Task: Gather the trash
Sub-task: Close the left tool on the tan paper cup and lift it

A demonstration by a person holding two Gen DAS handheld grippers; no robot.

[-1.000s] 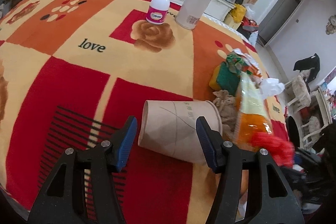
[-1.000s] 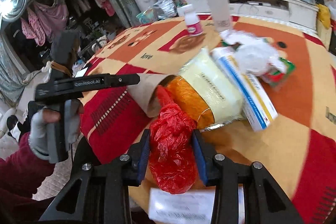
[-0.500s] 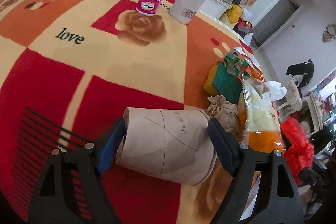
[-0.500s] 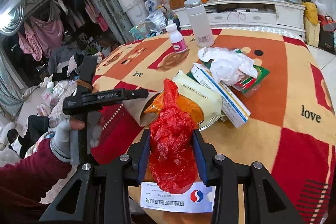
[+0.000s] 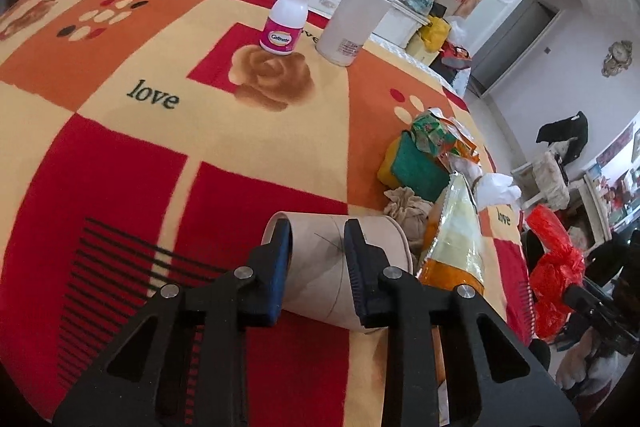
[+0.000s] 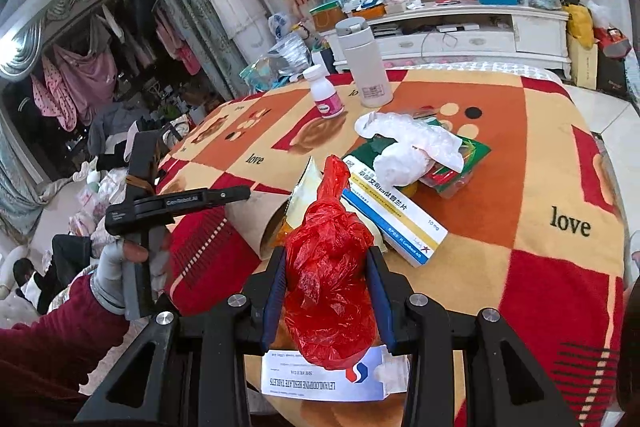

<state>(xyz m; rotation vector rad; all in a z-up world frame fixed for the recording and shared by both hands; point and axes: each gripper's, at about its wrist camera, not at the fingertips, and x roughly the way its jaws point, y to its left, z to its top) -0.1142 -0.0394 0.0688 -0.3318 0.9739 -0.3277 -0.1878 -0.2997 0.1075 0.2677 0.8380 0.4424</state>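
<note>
Left wrist view: left gripper (image 5: 316, 263) closing across the toppled paper cup (image 5: 340, 267), right gripper (image 6: 326, 291) clamped on a red plastic bag (image 6: 332, 267); wrappers, medicine box (image 6: 396, 215) and tissue (image 6: 404, 147) judged uncollected on the blanket (image 5: 240, 139)

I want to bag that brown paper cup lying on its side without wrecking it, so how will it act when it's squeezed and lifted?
The paper cup looks thin-walled, so it will probably dent as the left hand-held gripper closes its jaws around it. It seems empty, likely very light. Lying sideways, it could roll if released.
</note>
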